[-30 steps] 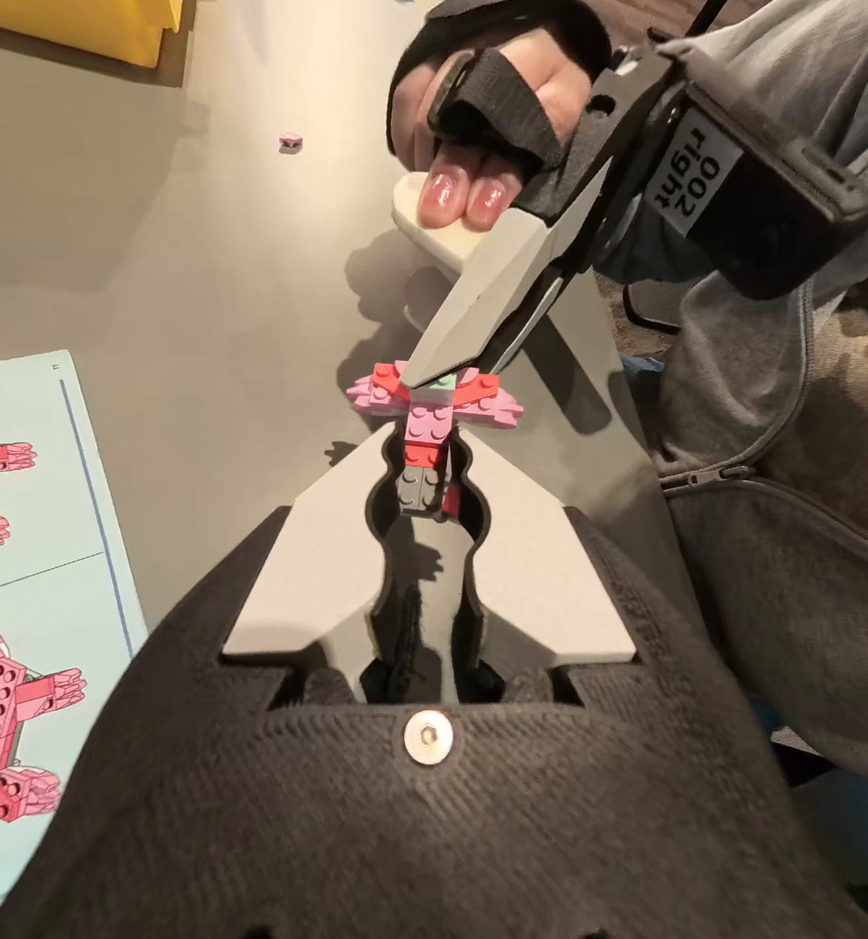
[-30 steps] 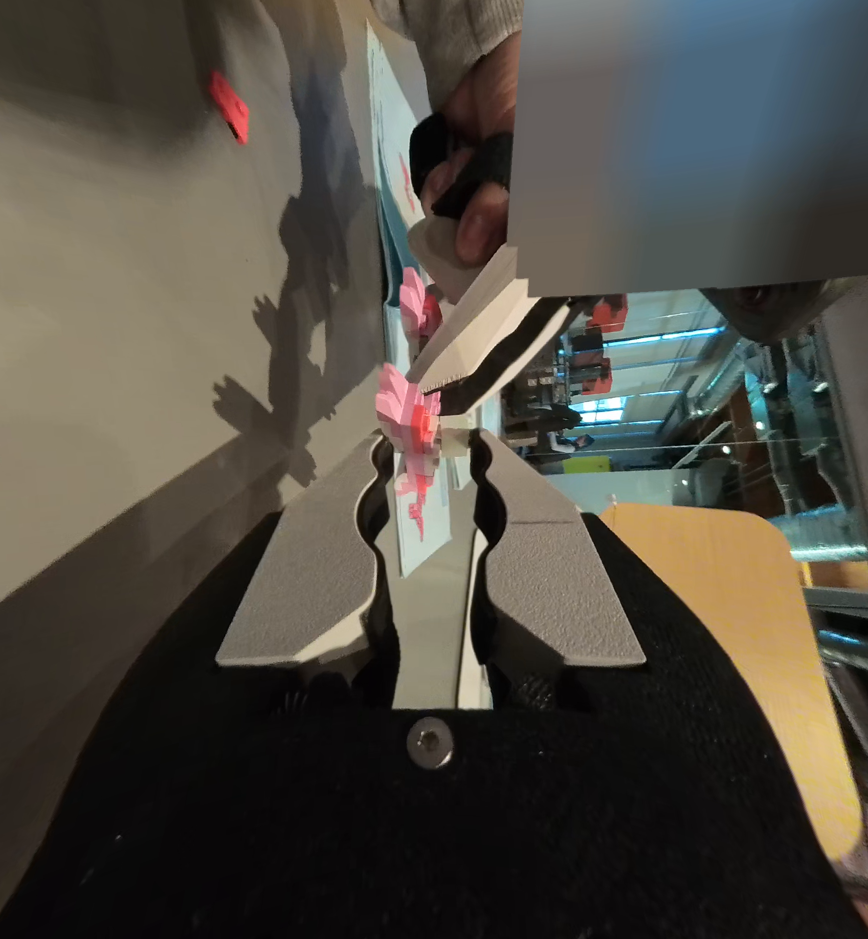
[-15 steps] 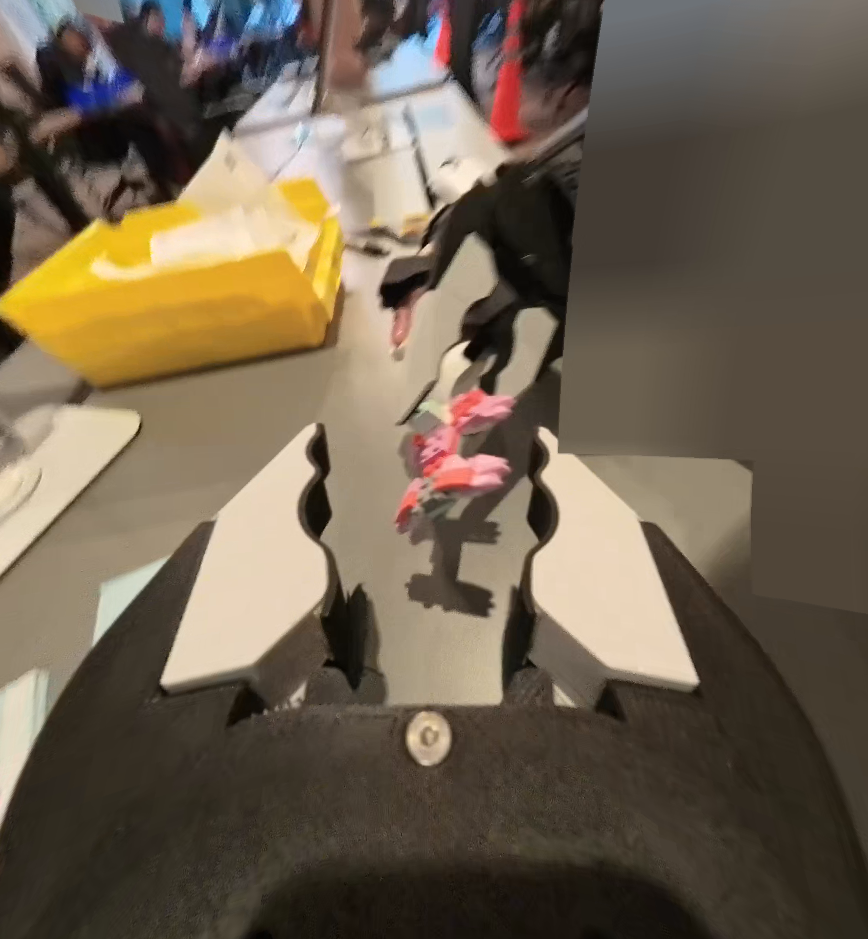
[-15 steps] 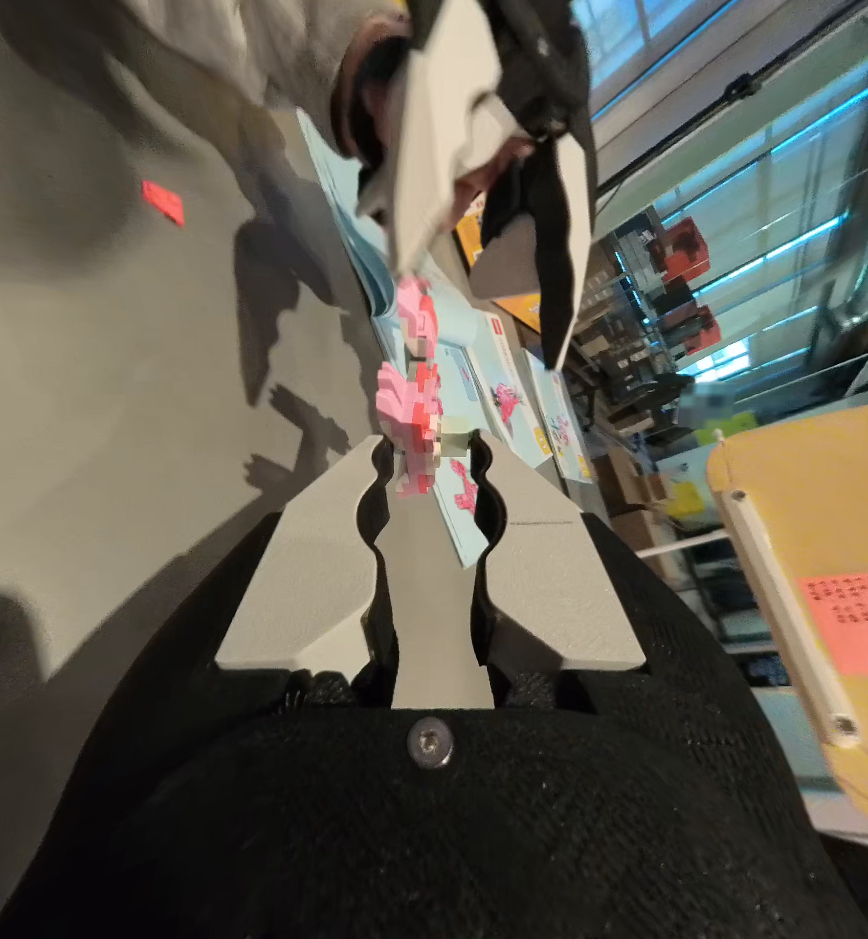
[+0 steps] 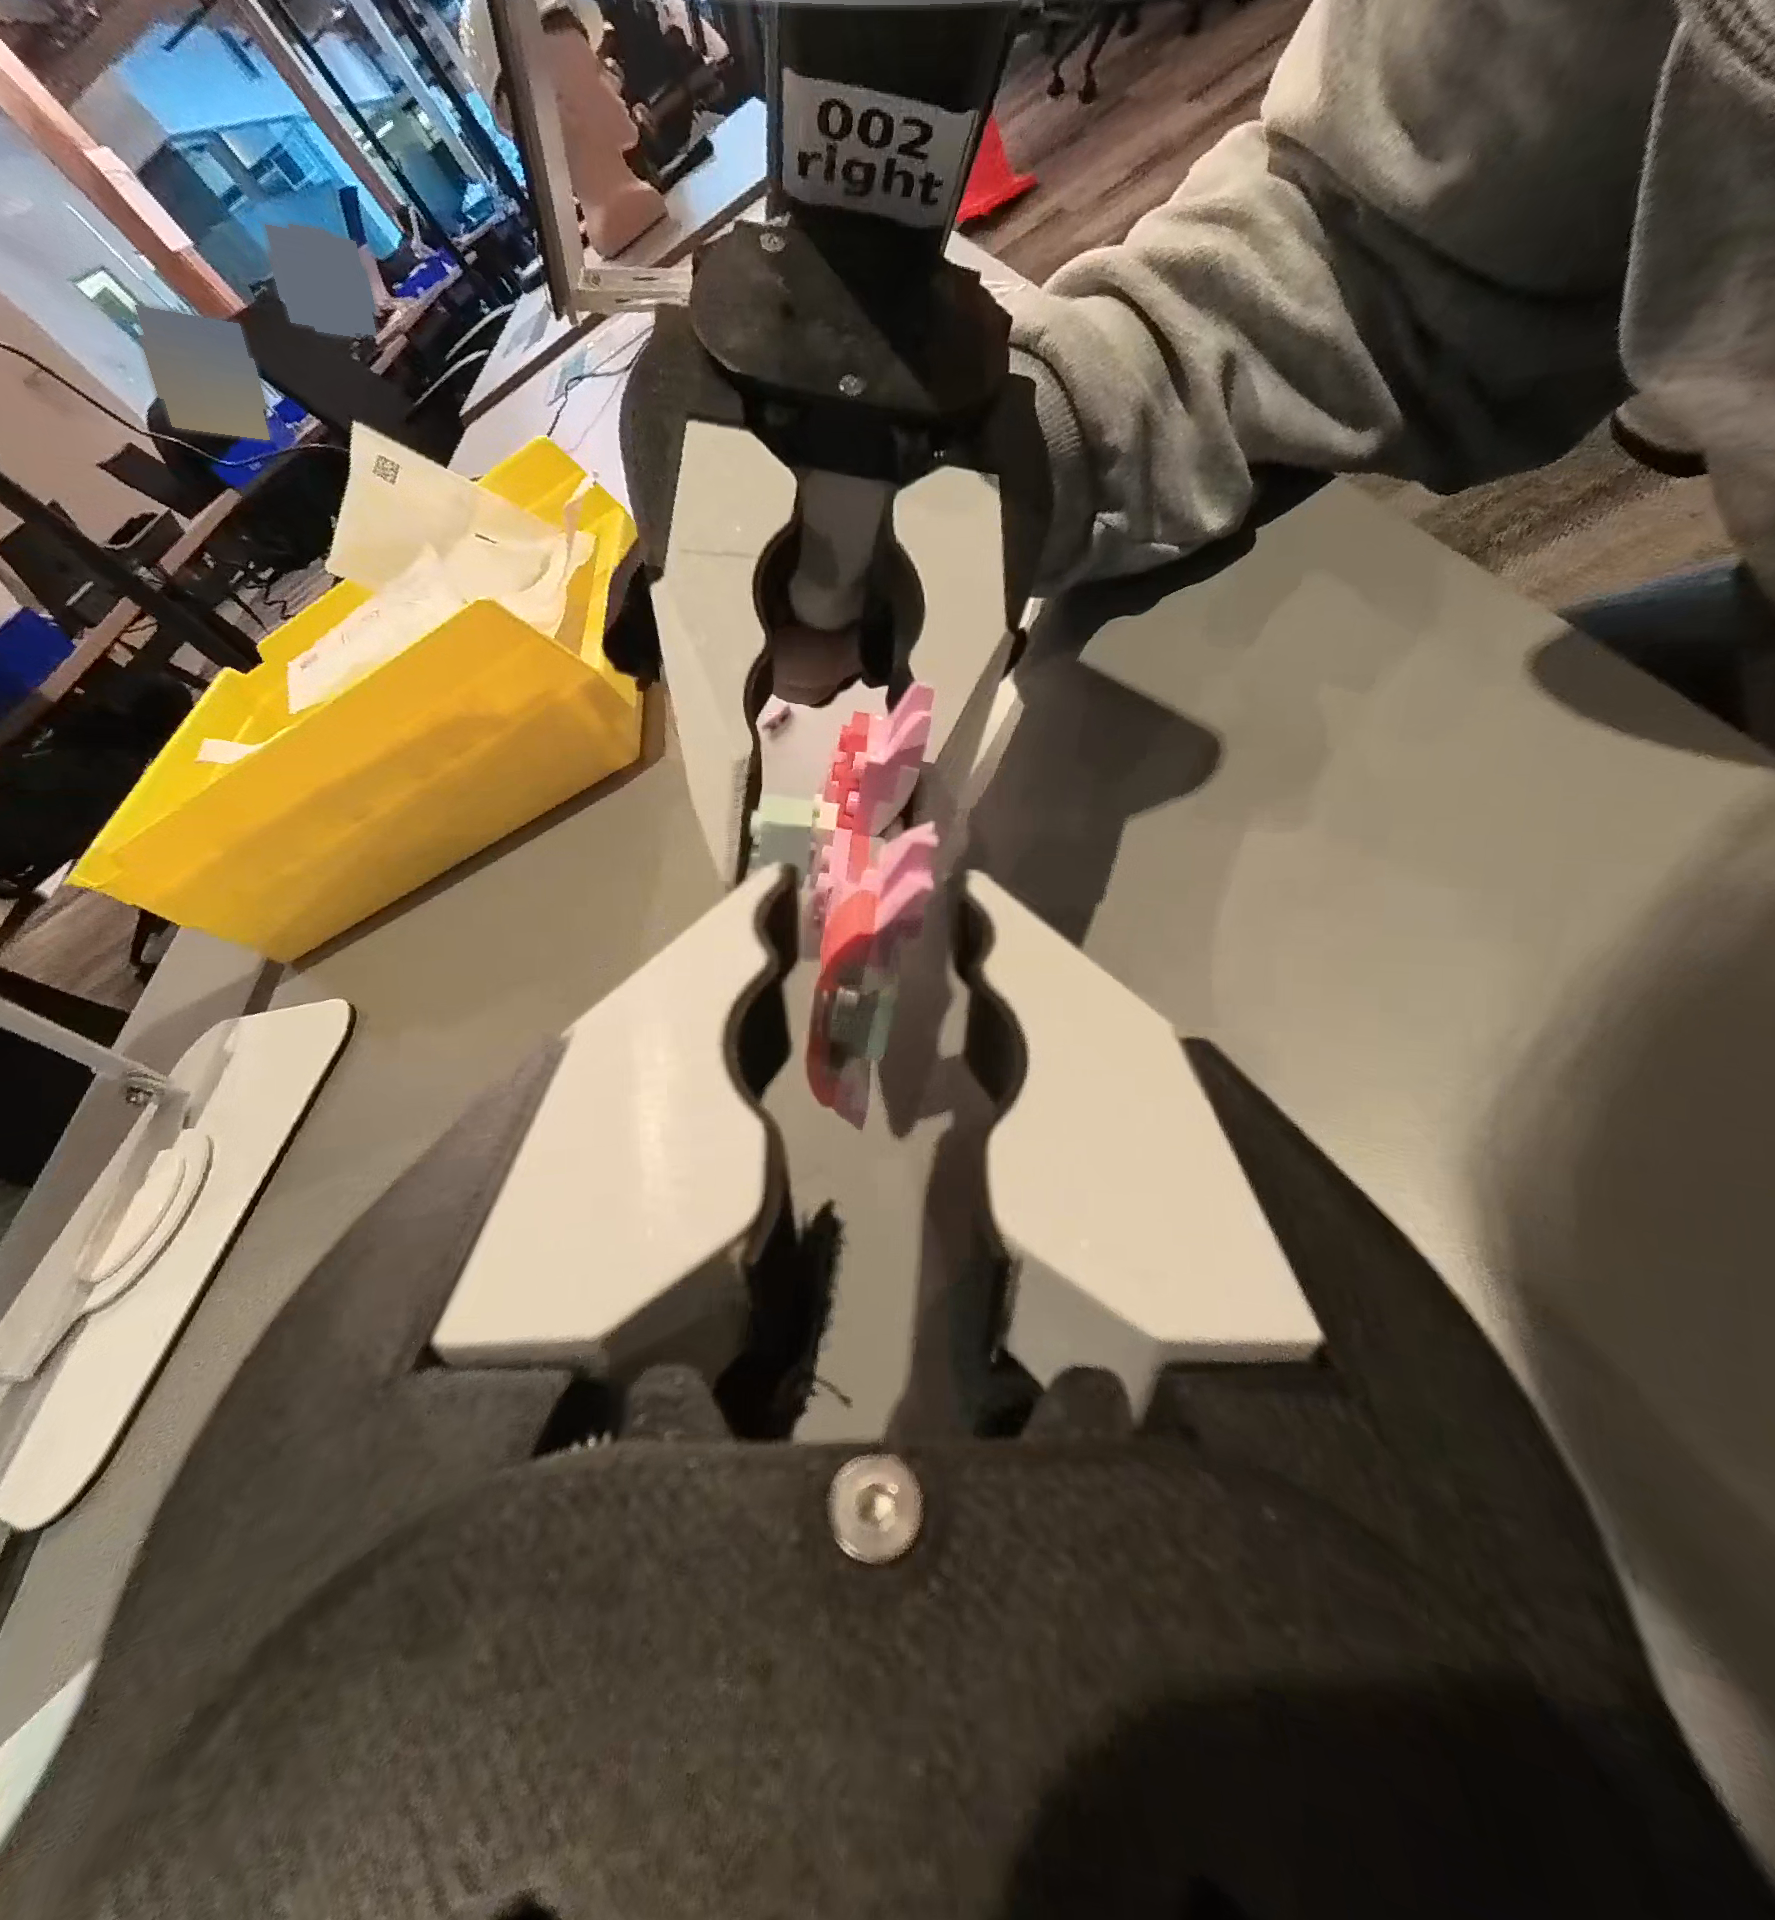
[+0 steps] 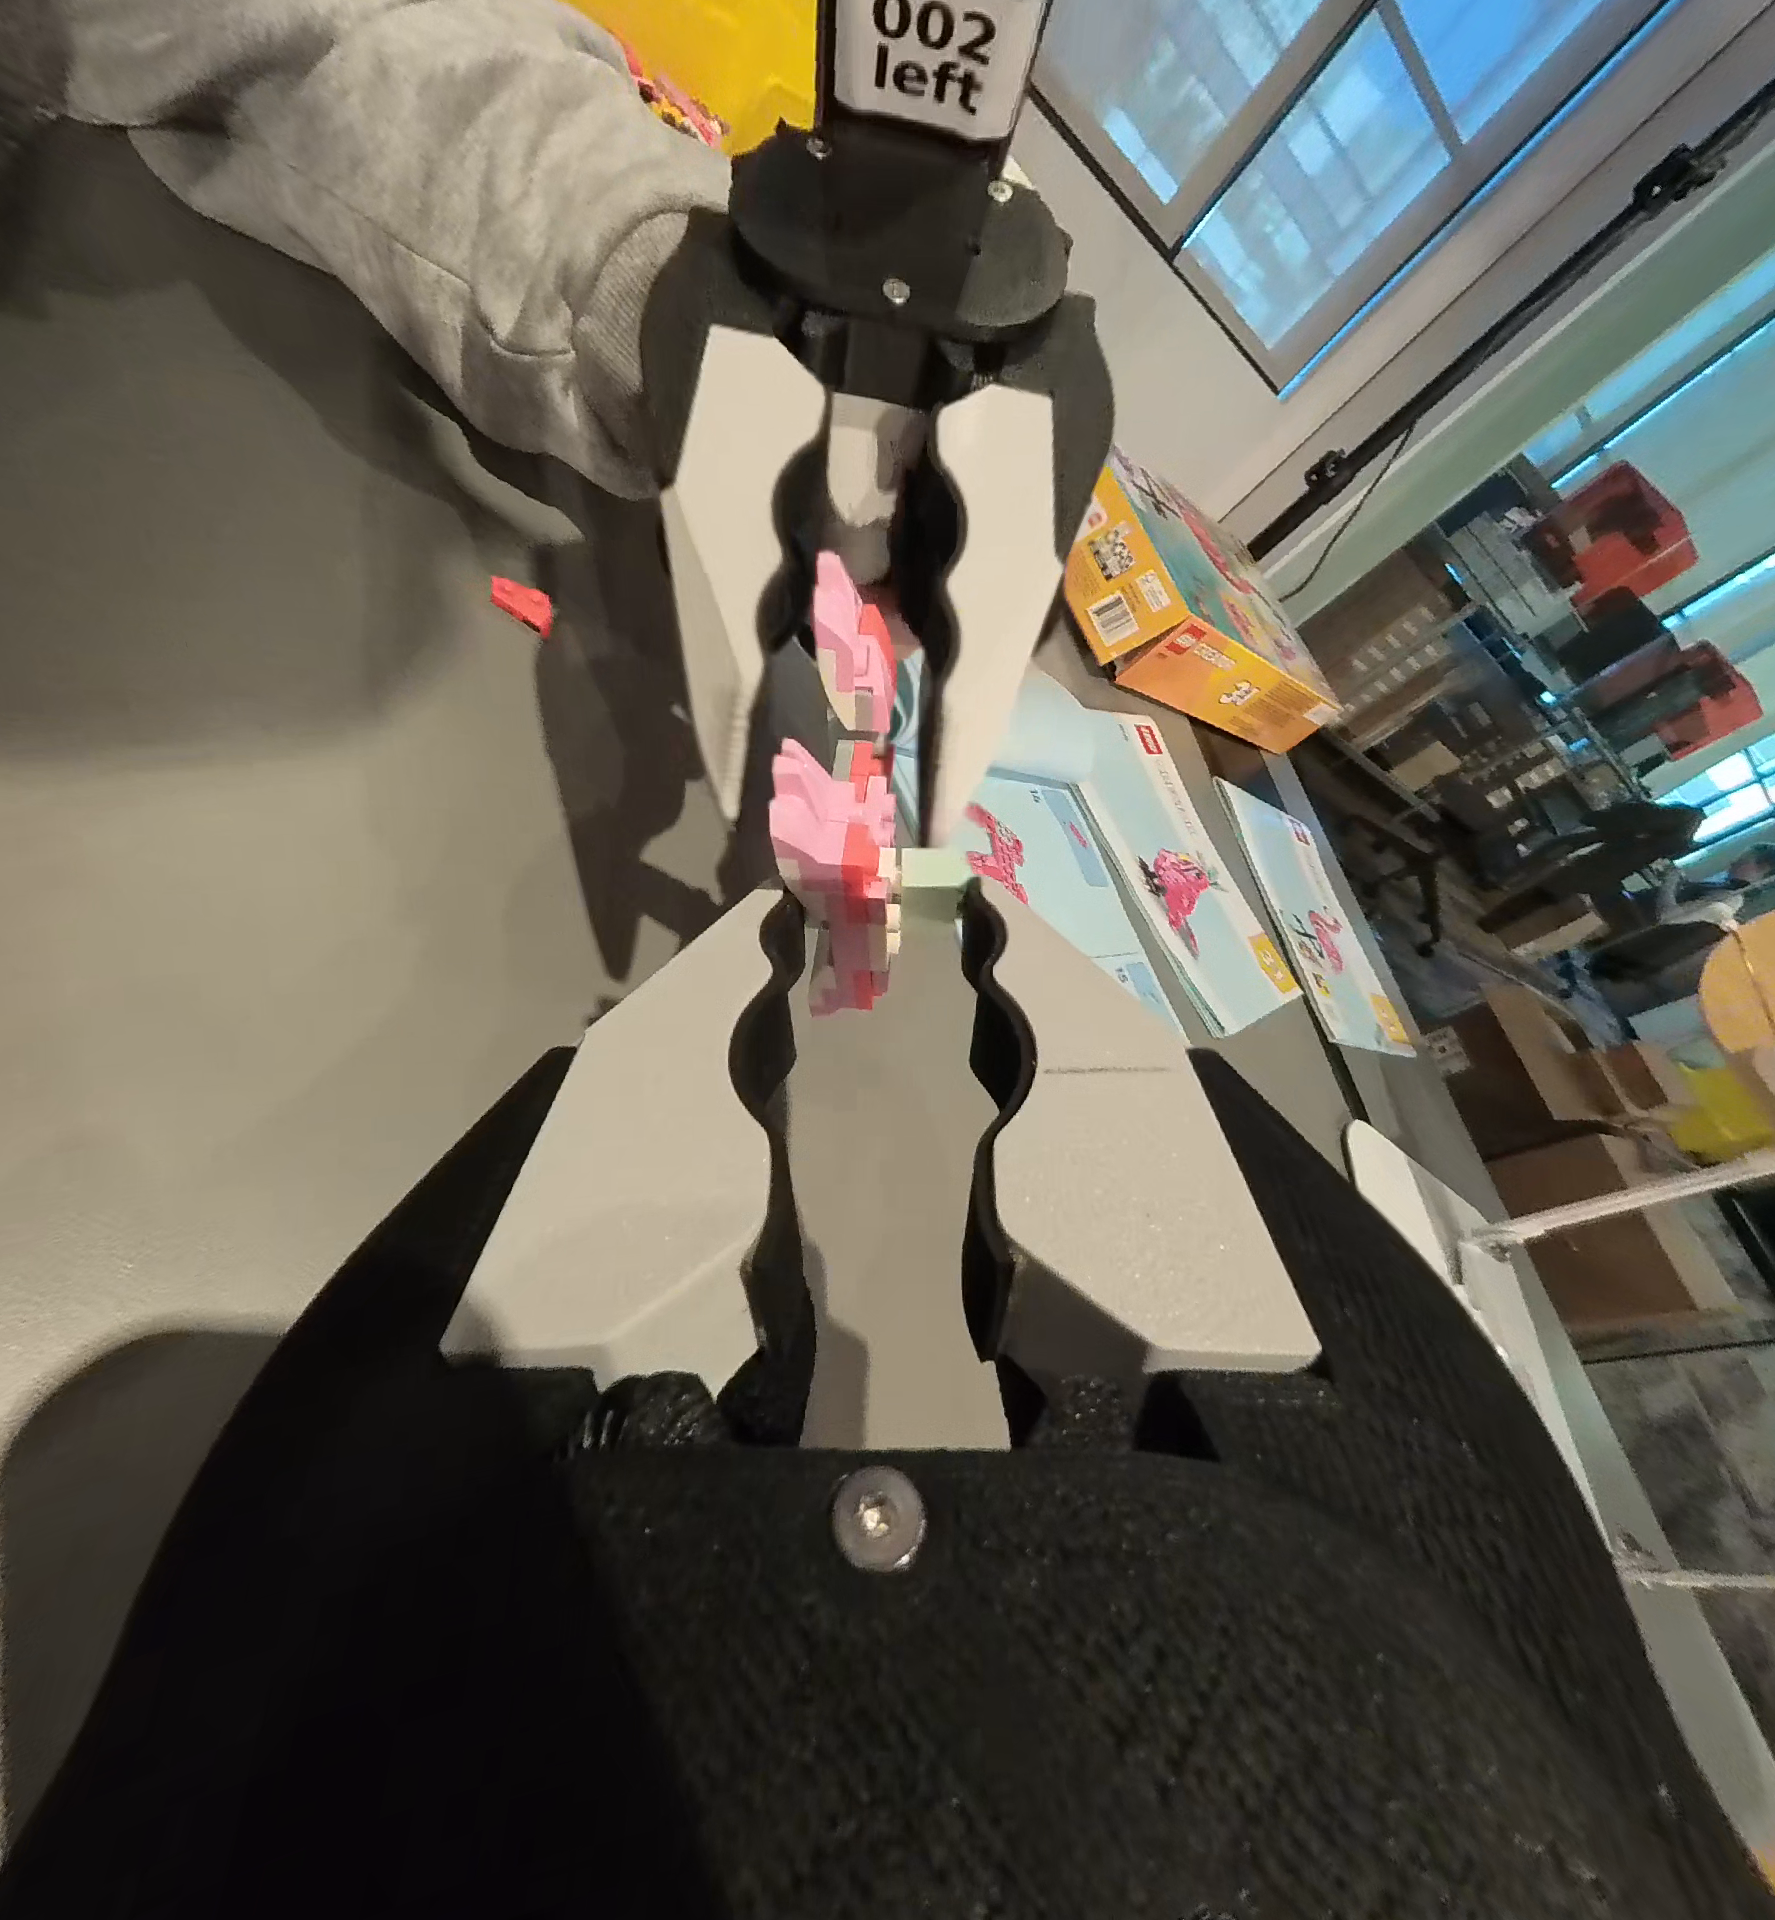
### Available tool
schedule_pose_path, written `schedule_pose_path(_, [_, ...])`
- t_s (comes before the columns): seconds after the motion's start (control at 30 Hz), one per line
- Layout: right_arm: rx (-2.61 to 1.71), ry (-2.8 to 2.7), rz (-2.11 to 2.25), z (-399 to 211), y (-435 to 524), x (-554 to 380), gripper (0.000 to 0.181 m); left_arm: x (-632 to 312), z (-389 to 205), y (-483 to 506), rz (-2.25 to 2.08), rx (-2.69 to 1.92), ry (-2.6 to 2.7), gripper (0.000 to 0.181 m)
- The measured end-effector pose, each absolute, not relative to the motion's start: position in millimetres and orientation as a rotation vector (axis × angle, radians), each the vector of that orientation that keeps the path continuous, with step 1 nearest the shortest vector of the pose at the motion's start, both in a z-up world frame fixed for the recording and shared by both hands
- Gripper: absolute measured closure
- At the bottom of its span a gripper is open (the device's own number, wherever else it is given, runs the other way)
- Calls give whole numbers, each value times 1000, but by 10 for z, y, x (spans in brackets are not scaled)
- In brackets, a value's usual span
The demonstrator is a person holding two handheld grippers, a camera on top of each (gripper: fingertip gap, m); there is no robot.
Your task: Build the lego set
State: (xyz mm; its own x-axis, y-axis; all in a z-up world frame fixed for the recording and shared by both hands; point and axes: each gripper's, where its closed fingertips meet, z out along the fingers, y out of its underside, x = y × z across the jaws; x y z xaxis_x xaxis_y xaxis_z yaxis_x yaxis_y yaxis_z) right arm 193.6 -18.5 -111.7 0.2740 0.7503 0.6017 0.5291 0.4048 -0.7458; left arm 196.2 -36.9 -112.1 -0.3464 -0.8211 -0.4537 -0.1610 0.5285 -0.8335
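Observation:
The pink and red lego model [image 5: 898, 800] hangs in the air above the grey table [image 5: 1382, 779], between two grippers that face each other. My right gripper [image 6: 870, 904] is shut on it, with a mint brick [image 6: 930, 871] against one finger and a pink wing [image 6: 821, 831] against the other. My left gripper [image 5: 872, 883] stands partly closed around the model's red and grey lower end [image 5: 847, 1018], with a thin gap showing on each side. In the right wrist view the left gripper [image 6: 831, 821] comes down from above. In the left wrist view the right gripper [image 5: 852, 821] does the same.
A yellow bin [image 5: 374, 727] with papers stands at the back left, and a white board [image 5: 135, 1195] lies nearer. A loose red brick [image 6: 521, 605] lies on the table. Instruction booklets [image 6: 1174, 862] and an orange set box [image 6: 1195, 623] lie beyond. Grey sleeves [image 5: 1330, 260] are close by.
My left gripper let go of the model and opened wide. It has now narrowed around the model again from the opposite side. My right gripper kept hold and turned the model edge-on.

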Motion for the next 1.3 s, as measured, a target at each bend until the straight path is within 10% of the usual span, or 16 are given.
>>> schedule_pose_path(1.3, [-1250,-1401,17,-1279,-52,1943,154,1970,-1250,-197,-617,-767,1795,170])
